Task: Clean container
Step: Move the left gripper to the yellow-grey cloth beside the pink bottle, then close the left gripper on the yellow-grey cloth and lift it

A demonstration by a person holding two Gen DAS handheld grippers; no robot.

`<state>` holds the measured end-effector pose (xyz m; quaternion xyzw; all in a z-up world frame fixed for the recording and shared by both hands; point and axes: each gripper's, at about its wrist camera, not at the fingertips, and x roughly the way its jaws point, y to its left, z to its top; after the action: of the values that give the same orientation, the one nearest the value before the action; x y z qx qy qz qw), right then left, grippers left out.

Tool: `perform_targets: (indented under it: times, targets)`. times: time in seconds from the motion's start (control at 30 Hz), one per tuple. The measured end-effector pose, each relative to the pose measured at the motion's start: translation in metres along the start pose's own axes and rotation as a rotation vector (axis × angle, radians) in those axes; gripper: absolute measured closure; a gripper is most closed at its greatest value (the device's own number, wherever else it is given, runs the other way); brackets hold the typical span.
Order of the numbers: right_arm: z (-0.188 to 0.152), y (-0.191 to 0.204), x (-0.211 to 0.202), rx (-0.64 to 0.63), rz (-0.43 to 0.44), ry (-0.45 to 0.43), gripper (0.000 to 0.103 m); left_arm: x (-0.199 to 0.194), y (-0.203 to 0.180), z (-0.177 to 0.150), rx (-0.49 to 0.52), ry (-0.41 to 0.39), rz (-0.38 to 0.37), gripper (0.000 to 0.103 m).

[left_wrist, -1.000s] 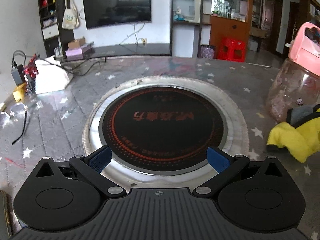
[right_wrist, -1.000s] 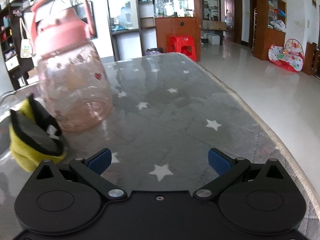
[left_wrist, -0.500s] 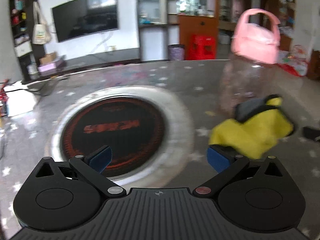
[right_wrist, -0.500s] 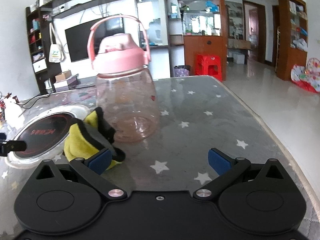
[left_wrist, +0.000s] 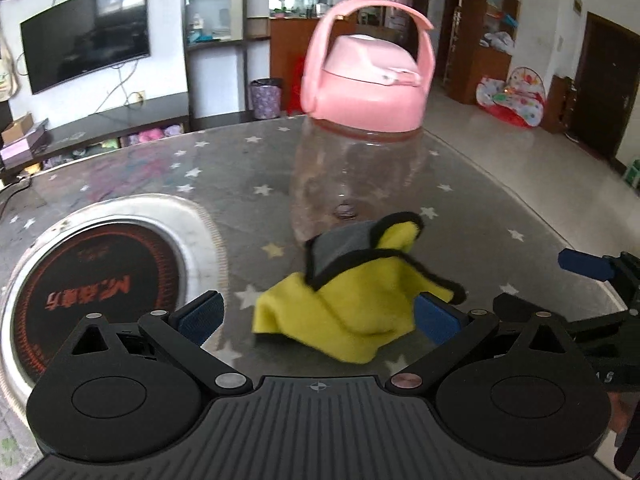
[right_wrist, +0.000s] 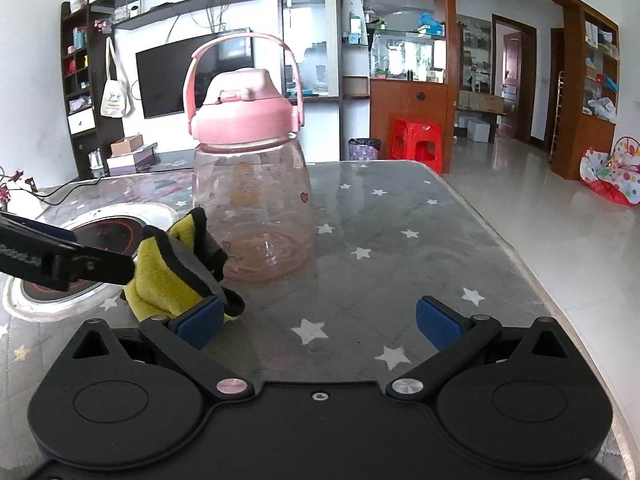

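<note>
A clear plastic jug with a pink lid and handle (left_wrist: 352,168) stands upright on the star-patterned table; it also shows in the right wrist view (right_wrist: 252,208). A crumpled yellow and grey cloth (left_wrist: 352,300) lies in front of it, seen also in the right wrist view (right_wrist: 172,272). My left gripper (left_wrist: 316,318) is open, its fingers to either side of the cloth's near edge. My right gripper (right_wrist: 318,322) is open and empty, with the jug ahead and slightly left; its left pad sits by the cloth.
A round induction cooktop with a steel rim (left_wrist: 100,272) is set into the table at the left. The table edge (right_wrist: 520,248) runs along the right, with open floor beyond. The right gripper's fingertip (left_wrist: 584,264) shows at the right of the left wrist view.
Both grippers have swung toward the jug and cloth. The left view turned right from the cooktop to the cloth. The right view turned left, bringing the jug to the centre. Both jaws stay open.
</note>
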<state>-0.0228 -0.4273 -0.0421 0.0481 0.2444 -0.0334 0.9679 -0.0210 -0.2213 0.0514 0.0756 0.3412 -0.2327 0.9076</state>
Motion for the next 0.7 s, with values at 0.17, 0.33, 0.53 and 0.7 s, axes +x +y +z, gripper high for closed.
perform_targets:
  times: [0.17, 0.33, 0.53, 0.7]
  targets:
    - [-0.001, -0.003, 0.002, 0.012, 0.000, -0.001, 0.000, -0.001, -0.006, 0.007, 0.006, 0.010, -0.018, 0.000]
    - [-0.003, -0.006, 0.003, 0.030, 0.000, -0.002, 0.000, 0.003, -0.010, 0.013, 0.029, 0.008, 0.005, 0.000]
    - [-0.002, -0.004, 0.004, 0.030, 0.004, -0.003, 0.000, 0.024, -0.008, 0.017, 0.042, 0.043, 0.022, 0.000]
    - [-0.002, -0.004, 0.008, 0.034, 0.004, 0.002, 0.000, 0.042, -0.001, 0.016, 0.034, 0.074, 0.024, 0.000]
